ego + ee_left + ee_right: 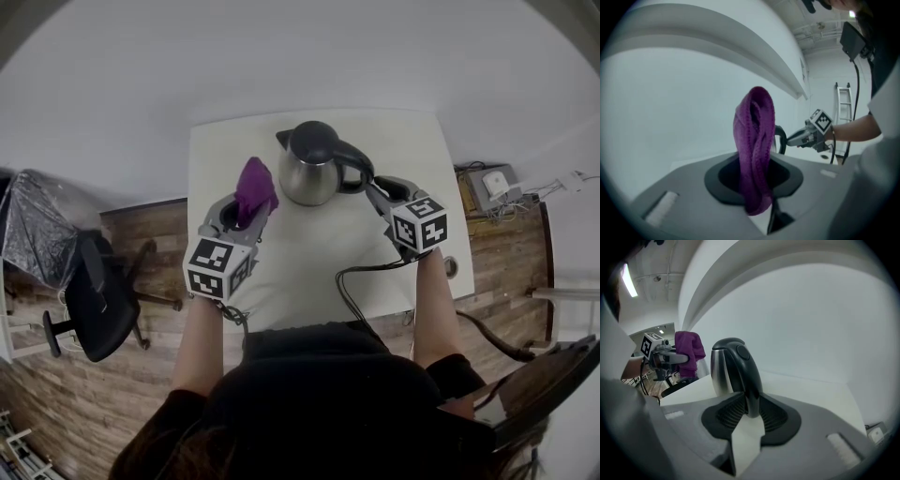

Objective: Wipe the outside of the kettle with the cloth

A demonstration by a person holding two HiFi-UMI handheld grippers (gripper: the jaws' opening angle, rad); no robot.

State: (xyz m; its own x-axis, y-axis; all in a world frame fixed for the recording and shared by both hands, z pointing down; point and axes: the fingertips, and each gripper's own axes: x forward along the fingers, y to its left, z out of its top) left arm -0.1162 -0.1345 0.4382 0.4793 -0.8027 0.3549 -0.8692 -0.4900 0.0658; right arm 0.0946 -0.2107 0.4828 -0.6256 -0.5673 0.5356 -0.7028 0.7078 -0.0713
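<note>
Purple cloth (754, 136) is pinched in the left gripper (756, 183). The jaws stand narrow, clamped on its lower end, and the rest stands up in a bunched fold. It hangs in the air just beside the kettle (312, 167), on the kettle's left in the head view, and isn't touching the steel as far as I can tell. Kettle stands upright toward the far side of the white table (281, 272), black lid on, spout pointing far-left.

Right gripper (751, 412) is on the kettle handle (749, 380). The handle sits between the ribbed pads, both pads look pressed on it, and the jaws are partway closed. Bracing looks set; wiping not started.

Risks from here, my read:
- The grip sits low on a smooth, curved handle. A sideways push from the cloth could twist the kettle about that grip or skid its base.
- The kettle is on the far side of the table, so a hard push away from the person moves it toward that edge.
- The cloth is bunched into a narrow roll, so the contact patch is small. Missed areas are likely unless it flattens on the wall.
- Only a small part of the cloth is clamped, and drag on the steel could pull it out.
- Pressing in too far puts the hard jaw tips on the steel instead of fabric.
- The handle side is blocked by the right gripper, so it needs a regrip.
</note>
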